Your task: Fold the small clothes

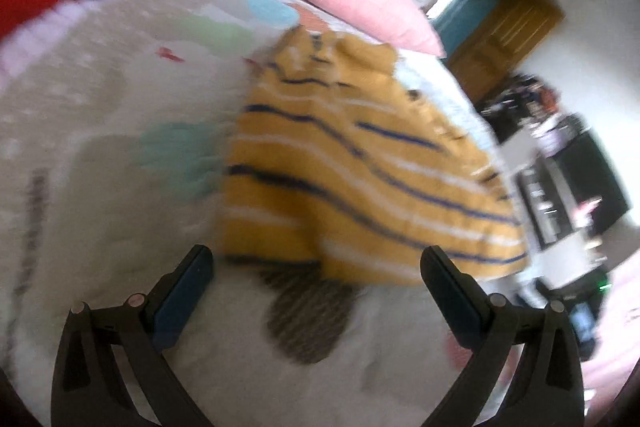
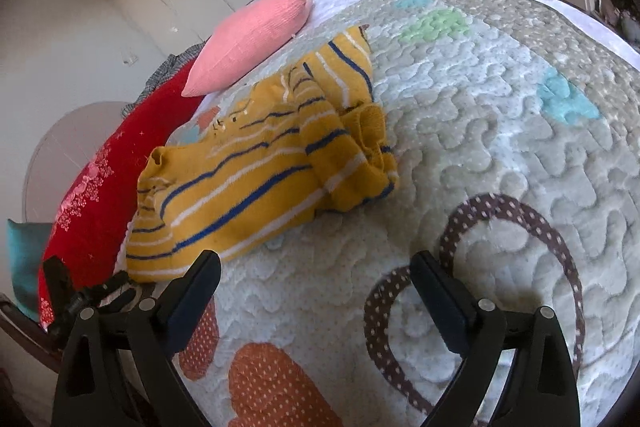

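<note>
The yellow striped garment (image 2: 256,163) lies on the quilted bedspread (image 2: 500,131), towards the pillow end of the bed, just beside the pink cushion (image 2: 252,39) and close to the red pillow (image 2: 104,183) along that edge. It is partly gathered: one part, perhaps a sleeve, is turned over the body and bunched in a thick roll on the side facing the open quilt, while the lower hem spreads flatter towards the grippers. As a judgement, folding is begun but not finished; the bundle is loose and uneven, with no tidy rectangle yet, so the rumpled part needs smoothing and at least one more fold seems left. The left gripper (image 1: 316,263) has its fingers wide apart, holding nothing, poised just short of the hem; its view is blurred, so fine detail of the cloth is hard to read. The right gripper (image 2: 316,267) is likewise spread and empty, above bare quilt with the garment near its left finger. No other clothes can be made out on the bed
</note>
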`<action>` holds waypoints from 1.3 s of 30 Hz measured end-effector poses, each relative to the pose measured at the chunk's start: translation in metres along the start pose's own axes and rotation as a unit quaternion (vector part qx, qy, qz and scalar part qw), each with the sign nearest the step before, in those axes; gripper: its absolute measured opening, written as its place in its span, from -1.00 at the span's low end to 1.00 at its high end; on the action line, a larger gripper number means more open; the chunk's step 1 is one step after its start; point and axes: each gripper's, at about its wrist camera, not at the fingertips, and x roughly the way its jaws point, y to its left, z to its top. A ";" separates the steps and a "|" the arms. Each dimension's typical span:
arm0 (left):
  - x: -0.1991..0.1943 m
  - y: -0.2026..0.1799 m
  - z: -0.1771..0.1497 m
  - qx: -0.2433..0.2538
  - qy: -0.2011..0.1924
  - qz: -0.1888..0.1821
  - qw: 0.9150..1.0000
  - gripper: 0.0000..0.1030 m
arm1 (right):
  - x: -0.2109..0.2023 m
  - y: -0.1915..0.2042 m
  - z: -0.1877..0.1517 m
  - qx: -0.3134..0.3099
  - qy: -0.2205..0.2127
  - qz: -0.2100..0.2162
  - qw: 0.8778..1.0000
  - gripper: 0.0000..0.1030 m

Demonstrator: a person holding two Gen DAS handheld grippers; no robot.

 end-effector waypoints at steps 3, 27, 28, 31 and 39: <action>0.016 0.000 0.011 -0.015 0.002 -0.028 0.999 1.00 | 0.012 0.006 0.009 0.006 0.004 0.023 1.000 0.98; 0.004 -0.040 0.025 0.008 0.038 0.041 0.998 -0.59 | 0.020 0.030 0.035 0.058 0.011 0.096 0.994 -0.53; -0.002 -0.041 0.017 0.007 0.039 0.039 0.998 -0.59 | 0.014 0.028 0.027 0.061 0.014 0.101 0.993 -0.53; -0.014 -0.031 -0.005 -0.001 0.042 0.039 0.998 -0.49 | 0.003 0.018 -0.002 0.069 0.033 0.106 0.991 -0.52; -0.026 0.024 -0.011 -0.114 0.028 0.013 0.993 -0.15 | -0.014 -0.010 -0.028 0.104 0.023 0.086 0.991 -0.10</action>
